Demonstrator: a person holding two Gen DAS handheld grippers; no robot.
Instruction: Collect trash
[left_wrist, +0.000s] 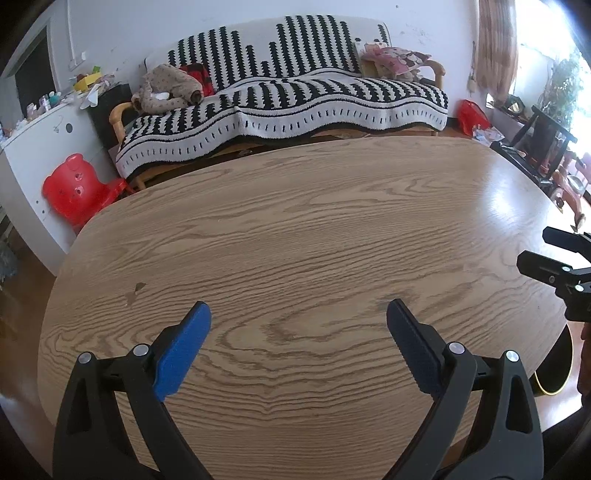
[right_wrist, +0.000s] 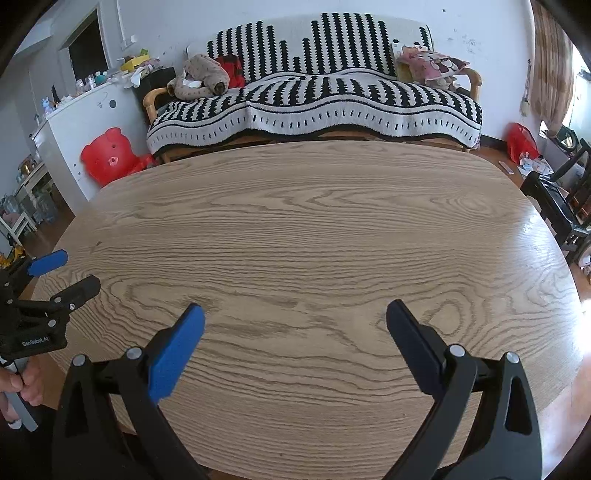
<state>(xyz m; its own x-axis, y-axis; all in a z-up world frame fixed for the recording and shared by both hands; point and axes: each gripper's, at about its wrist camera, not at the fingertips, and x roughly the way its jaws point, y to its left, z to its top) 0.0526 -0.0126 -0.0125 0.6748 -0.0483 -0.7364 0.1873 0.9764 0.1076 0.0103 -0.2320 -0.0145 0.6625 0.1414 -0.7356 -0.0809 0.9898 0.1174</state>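
Observation:
My left gripper (left_wrist: 298, 309) is open and empty, held a little above the near part of the oval wooden table (left_wrist: 295, 229). My right gripper (right_wrist: 294, 309) is open and empty too, above the same table (right_wrist: 303, 221). Each gripper shows in the other's view: the right one at the right edge of the left wrist view (left_wrist: 532, 247), the left one at the left edge of the right wrist view (right_wrist: 79, 271). No trash shows on the tabletop. A dark round bin with a yellow rim (left_wrist: 554, 373) sits below the table's right edge.
A sofa with a black-and-white striped cover (left_wrist: 280, 96) stands behind the table. A red bear-shaped chair (left_wrist: 77, 188) and a white cabinet (left_wrist: 40, 147) are at the left. A red bag (left_wrist: 472, 116) and dark chairs (left_wrist: 546, 144) are at the right.

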